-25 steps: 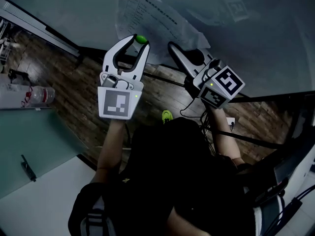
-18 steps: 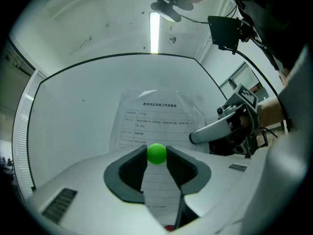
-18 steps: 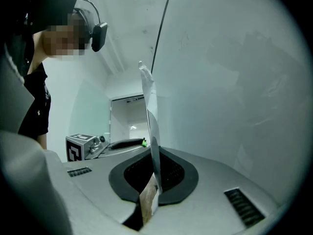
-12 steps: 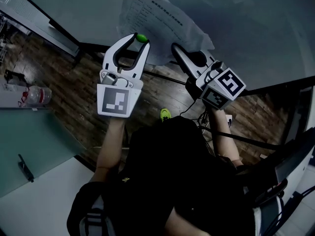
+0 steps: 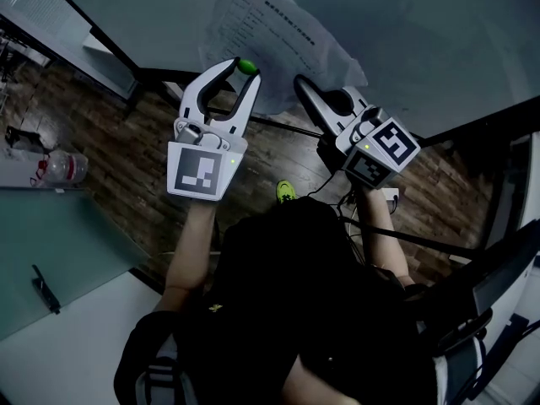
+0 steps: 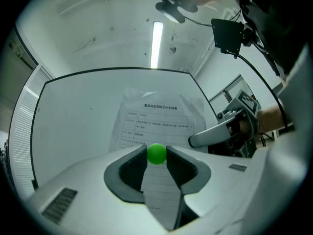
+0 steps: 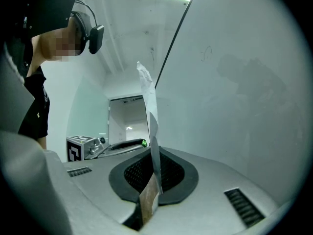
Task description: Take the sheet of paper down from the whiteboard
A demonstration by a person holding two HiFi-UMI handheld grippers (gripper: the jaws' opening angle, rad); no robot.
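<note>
Nearest, the left gripper [image 5: 239, 72] pinches a small green ball [image 6: 156, 153] between its jaw tips, likely the magnet that pinned the page. The right gripper [image 7: 155, 166] has its jaws pressed together on an edge of the sheet of paper [image 5: 278, 49]. Beyond them the sheet hangs crumpled in front of the whiteboard [image 5: 422, 49], so I judge it best to carry the ball clear of the board, then draw the page off slowly and squarely with a firm pinch, so it does not tear.

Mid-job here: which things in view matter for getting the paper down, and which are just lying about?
In the job: sheet of paper, whiteboard, green ball in the left gripper jaws, right gripper shut on the paper.
Lying about: bottle, table.
</note>
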